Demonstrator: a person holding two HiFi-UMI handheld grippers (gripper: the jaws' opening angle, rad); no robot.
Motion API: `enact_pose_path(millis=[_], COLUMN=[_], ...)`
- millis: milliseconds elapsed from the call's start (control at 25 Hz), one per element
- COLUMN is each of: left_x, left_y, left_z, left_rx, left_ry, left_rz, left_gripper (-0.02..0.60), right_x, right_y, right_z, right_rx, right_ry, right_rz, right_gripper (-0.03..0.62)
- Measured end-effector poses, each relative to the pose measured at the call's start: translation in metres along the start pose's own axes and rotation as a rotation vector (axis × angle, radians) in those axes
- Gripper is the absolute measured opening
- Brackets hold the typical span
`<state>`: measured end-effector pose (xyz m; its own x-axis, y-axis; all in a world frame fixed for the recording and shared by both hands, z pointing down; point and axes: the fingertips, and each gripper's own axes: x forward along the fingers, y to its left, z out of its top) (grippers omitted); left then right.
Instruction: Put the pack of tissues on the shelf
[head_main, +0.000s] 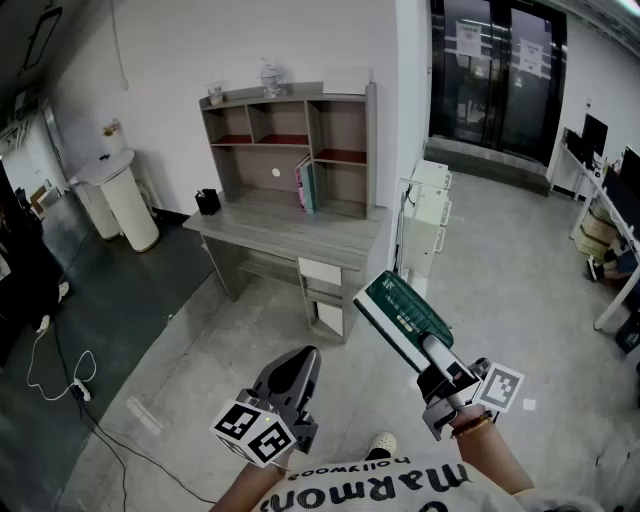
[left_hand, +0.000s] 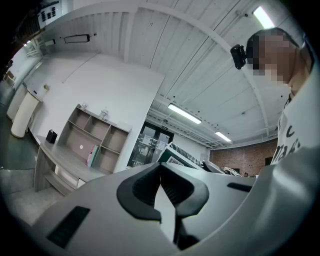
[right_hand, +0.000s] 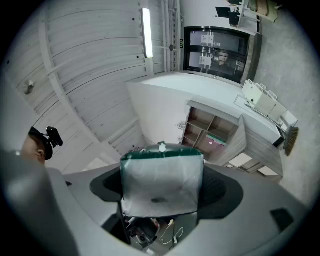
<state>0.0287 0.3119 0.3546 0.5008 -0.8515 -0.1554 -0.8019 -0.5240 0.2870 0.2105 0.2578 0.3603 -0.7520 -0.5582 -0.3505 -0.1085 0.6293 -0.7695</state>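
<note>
The pack of tissues (head_main: 400, 313), green and white in clear wrap, is held in the air with my right gripper (head_main: 437, 360) shut on its near end. In the right gripper view the pack (right_hand: 162, 183) fills the space between the jaws. The grey desk (head_main: 290, 232) with its shelf unit (head_main: 290, 140) stands ahead by the white wall, well beyond the pack. The shelf (right_hand: 210, 131) shows behind the pack, tilted. My left gripper (head_main: 305, 358) hangs lower left of the pack, shut and holding nothing. In its own view the left gripper (left_hand: 160, 166) has its jaws meeting, with the shelf (left_hand: 95, 140) far off.
Books (head_main: 305, 186) stand in a lower shelf compartment, and a black box (head_main: 207, 202) sits on the desk's left end. A white cylindrical stand (head_main: 125, 205) is left of the desk, a white cabinet (head_main: 430, 215) right of it. Cables (head_main: 62, 372) lie on the floor at left.
</note>
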Motion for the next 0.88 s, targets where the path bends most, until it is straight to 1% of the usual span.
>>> enact_pose_path(millis=[280, 480, 600, 720, 880], left_x=[-0.017, -0.026, -0.030, -0.032, -0.019], left_y=[-0.001, 0.008, 0.018, 0.033, 0.048], left_z=[0.002, -0.008, -0.010, -0.017, -0.028], left_rx=[0.014, -0.001, -0.009, -0.031, -0.057], left_ry=[0.006, 0.022, 0.025, 0.033, 0.052], left_rz=[0.007, 0.032, 0.065, 0.103, 0.116], left_gripper=[0.017, 0.017, 0.017, 0.017, 0.017], right_x=[-0.006, 0.000, 0.007, 0.014, 0.030], right_y=[0.003, -0.001, -0.012, -0.021, -0.041], right_z=[-0.012, -0.027, -0.036, -0.044, -0.039], right_rx=[-0.024, -0.099, -0.092, -0.066, -0.050], right_ry=[0.004, 0.059, 0.096, 0.123, 0.131], right_rz=[-0.036, -0.082, -0.114, -0.117, -0.117], right_gripper=[0.423, 0.423, 0.422, 0.423, 0.423])
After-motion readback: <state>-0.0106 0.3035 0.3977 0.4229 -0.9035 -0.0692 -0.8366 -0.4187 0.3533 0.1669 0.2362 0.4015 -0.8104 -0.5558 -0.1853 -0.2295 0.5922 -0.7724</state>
